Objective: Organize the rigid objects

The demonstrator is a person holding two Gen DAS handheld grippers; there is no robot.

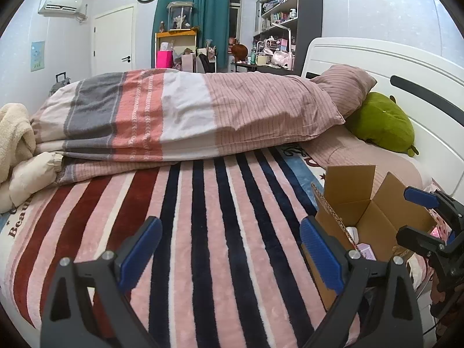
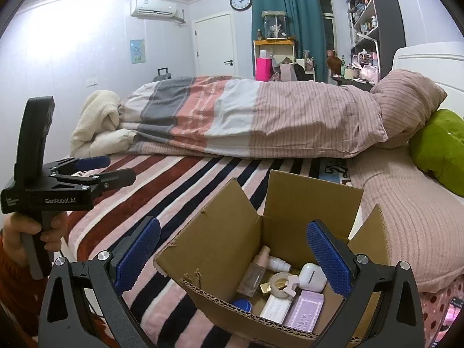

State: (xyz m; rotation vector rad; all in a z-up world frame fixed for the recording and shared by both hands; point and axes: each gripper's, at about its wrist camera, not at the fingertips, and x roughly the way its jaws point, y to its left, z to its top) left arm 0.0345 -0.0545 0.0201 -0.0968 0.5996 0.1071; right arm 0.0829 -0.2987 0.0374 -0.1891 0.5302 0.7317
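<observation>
Right tongs point(image 2: 233, 256) spread wide, blue pads apart, holding nothing, hanging just above the open cardboard box point(image 2: 220, 249). Directly below and between the pads, inside the box: a clear pinkish bottle point(image 2: 256, 269) lying tilted, a small white bottle point(image 2: 278, 264) just beyond it, a roll of tape point(image 2: 279, 285) in the middle, a white earbud case point(image 2: 311, 277) to the right of the roll, a white rectangular case point(image 2: 275, 308) nearer, a lilac printed box point(image 2: 304, 311) touching its right side, and a blue lid point(image 2: 242, 304) at the near left corner. All four flaps standing up and outward.

Left tongs point(image 1: 230, 256) likewise wide open and empty, poised over the bare striped blanket point(image 1: 203, 217) on the bed. Seen from the right wrist, off to the left, gripped by a hand point(image 2: 43, 227) with an orange sleeve below. From the left wrist, box point(image 1: 362, 211) just right of the right-hand pad, with the right tongs point(image 1: 417, 217) reaching in at the frame edge beyond it.

Farther ahead of both tongs, a folded striped duvet point(image 1: 188, 116) lying across the bed, a cream fleece throw point(image 2: 98, 116) bunched at its left end, a ribbed pink pillow point(image 2: 406, 98) at its right, a green plush cushion point(image 1: 380, 121) beside that against the white headboard point(image 1: 406, 66).

Beyond the bed: teal curtains point(image 2: 301, 23), a wall clock point(image 2: 241, 1), a white door point(image 2: 216, 43), an air conditioner point(image 2: 153, 8) high on the wall, crowded shelves point(image 1: 278, 14) far right.
</observation>
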